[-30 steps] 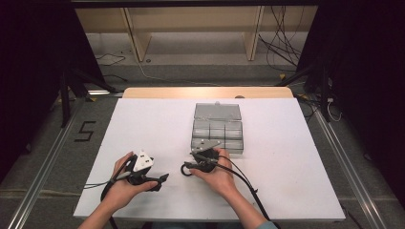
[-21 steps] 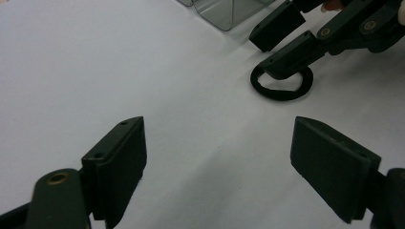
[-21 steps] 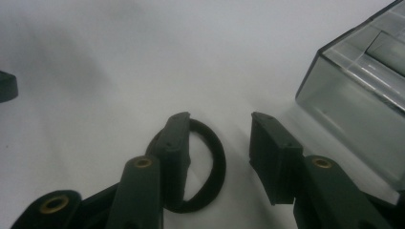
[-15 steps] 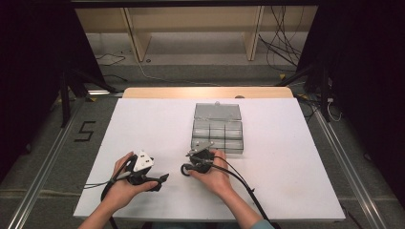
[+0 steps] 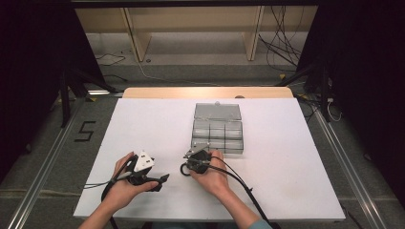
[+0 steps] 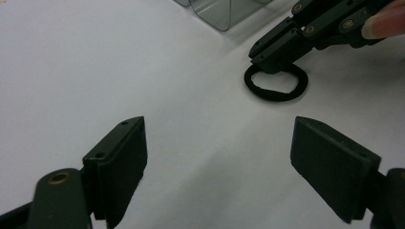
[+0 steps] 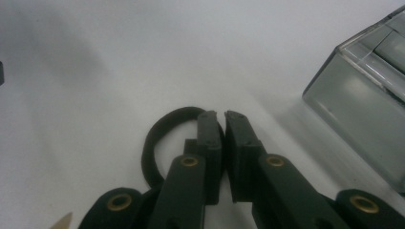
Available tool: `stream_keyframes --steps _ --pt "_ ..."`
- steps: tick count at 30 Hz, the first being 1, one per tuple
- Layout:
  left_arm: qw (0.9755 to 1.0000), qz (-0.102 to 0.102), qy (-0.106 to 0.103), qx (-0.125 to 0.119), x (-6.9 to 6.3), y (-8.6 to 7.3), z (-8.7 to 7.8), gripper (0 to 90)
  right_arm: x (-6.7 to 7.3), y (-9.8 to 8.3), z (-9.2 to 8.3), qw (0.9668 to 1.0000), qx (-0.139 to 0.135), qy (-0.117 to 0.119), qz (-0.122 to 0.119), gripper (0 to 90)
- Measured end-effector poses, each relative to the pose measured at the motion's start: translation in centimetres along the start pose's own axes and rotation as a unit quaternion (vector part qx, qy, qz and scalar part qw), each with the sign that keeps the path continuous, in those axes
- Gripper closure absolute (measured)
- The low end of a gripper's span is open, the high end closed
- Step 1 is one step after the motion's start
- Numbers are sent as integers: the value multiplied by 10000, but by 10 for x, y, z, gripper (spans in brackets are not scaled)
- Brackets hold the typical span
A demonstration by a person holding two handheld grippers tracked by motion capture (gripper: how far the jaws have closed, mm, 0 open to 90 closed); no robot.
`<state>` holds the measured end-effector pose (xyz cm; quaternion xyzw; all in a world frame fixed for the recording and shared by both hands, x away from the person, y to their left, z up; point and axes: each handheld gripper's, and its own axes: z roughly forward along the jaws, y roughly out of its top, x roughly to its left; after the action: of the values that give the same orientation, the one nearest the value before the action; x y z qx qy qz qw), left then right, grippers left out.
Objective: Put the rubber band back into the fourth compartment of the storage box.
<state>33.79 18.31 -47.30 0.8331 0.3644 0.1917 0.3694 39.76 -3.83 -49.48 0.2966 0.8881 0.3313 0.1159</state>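
A black elastic band lies as a loop on the white table, just in front of a clear compartment box. My right gripper is shut on the band's edge. In the right gripper view the jaws are pressed nearly together, with the band curving off to their left. My left gripper rests to the left, open with nothing between its jaws. Over its own jaws the left gripper view shows the band pinched by the right gripper.
The box's lid lies open flat toward the far side. Its near corner shows in the left gripper view, and its near wall in the right gripper view. White table surface spreads to both sides. Cables trail from both grippers toward the near edge.
My right gripper has edged slightly left and toward the near edge, holding the band. The left gripper has stayed where it was.
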Motion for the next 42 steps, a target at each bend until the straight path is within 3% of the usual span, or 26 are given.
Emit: stream_keyframes --steps 17,20,42 --pt "10000 1 -17 -1 1 0 0 211 -2 0 -1 9999 -76 58 63 890" --pt "10000 18 -9 0 1 0 -1 210 -3 4 -5 9997 -192 62 131 891" --pt "10000 12 -2 -4 0 0 -1 212 -6 13 -18 9993 -317 25 200 891"
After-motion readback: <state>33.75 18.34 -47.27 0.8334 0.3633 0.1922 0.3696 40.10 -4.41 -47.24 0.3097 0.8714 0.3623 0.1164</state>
